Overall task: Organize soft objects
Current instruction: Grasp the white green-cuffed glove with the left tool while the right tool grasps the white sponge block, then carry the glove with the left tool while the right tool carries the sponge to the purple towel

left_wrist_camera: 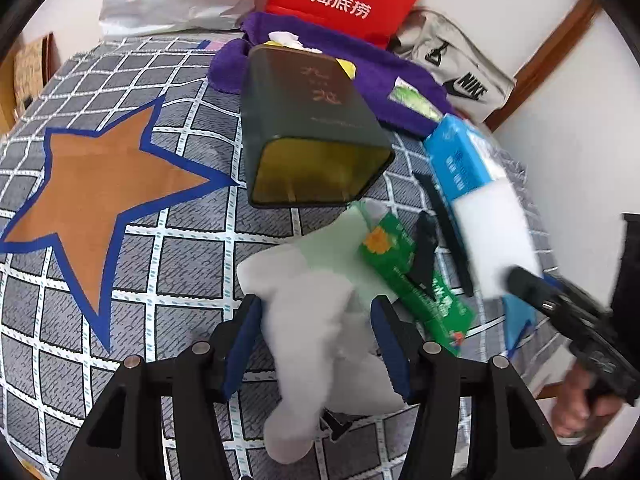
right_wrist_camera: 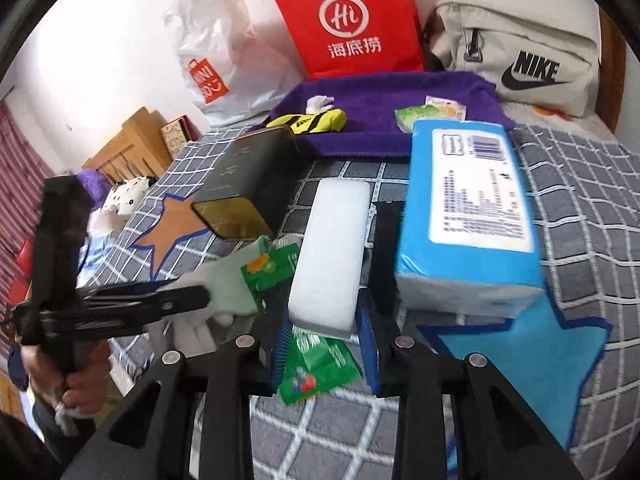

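A fluffy white glove point(left_wrist_camera: 308, 344) with a pale green cuff lies on the checked bedspread point(left_wrist_camera: 184, 240). My left gripper point(left_wrist_camera: 314, 304) straddles it, open, a blue pad on each side of the glove. In the right wrist view, the right gripper point(right_wrist_camera: 323, 316) is shut on the near end of a white sponge block point(right_wrist_camera: 332, 248). From the left wrist view the sponge block point(left_wrist_camera: 492, 232) shows blurred at the right gripper's point(left_wrist_camera: 516, 276) tip. A purple towel point(right_wrist_camera: 380, 120) at the back holds a yellow sock point(right_wrist_camera: 312, 122) and small packets.
A dark open tin point(left_wrist_camera: 308, 128) lies on its side ahead of the glove. A green packet point(left_wrist_camera: 404, 276) and a black strip point(left_wrist_camera: 448, 232) lie between the glove and sponge. A blue tissue pack point(right_wrist_camera: 468, 200) sits to the right. A red bag point(right_wrist_camera: 352, 20), a white bag and a Nike bag point(right_wrist_camera: 520, 60) line the wall.
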Demonstrator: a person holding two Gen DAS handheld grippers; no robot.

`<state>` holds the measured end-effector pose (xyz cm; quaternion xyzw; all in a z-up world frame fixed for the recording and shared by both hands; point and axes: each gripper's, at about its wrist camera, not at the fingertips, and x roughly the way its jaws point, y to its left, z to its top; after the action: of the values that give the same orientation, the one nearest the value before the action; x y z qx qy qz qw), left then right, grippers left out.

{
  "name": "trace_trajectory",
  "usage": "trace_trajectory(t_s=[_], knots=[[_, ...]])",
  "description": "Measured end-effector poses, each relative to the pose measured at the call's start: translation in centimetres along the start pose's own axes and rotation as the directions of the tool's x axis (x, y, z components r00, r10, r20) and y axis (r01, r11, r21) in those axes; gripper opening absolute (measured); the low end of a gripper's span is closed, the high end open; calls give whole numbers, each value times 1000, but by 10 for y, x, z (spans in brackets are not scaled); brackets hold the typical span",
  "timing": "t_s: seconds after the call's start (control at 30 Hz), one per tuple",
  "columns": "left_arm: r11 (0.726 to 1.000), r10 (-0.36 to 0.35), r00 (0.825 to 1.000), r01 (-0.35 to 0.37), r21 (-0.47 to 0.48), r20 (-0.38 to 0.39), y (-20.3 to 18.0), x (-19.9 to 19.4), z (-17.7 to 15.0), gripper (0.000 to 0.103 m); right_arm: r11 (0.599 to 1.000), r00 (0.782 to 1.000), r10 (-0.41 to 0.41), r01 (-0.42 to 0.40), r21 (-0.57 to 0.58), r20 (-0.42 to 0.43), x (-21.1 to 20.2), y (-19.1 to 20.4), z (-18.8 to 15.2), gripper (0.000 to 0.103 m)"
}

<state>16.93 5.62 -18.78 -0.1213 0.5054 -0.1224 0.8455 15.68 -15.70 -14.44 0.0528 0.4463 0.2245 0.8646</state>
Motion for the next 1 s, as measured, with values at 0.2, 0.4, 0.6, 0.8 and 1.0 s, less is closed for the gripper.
trace_trajectory(t_s=[0.2,0.4,0.6,0.8,1.0], knots=[[997,76,997,-76,3,29,-1,-2,-3,30,999,1000,-29,28,-32,-11,-26,-14,-23,30],[998,58,997,-56,-32,55,8,-17,-4,19,996,996,-88,87,-27,-27,-35,-28,-47,30],[994,103,990,-98,-55,92,20,-38,-6,19,991,989,-136,137,2,-50,-31,-47,-61,30],[994,89,989,-81,-71,119,20,-52,-4,19,992,994,-103,105,67,-30,-20,-54,-59,39],[997,65,989,-58,-59,133,11,-59,-1,19,991,993,-118,118,58,-5,-21,-50,-58,29]])
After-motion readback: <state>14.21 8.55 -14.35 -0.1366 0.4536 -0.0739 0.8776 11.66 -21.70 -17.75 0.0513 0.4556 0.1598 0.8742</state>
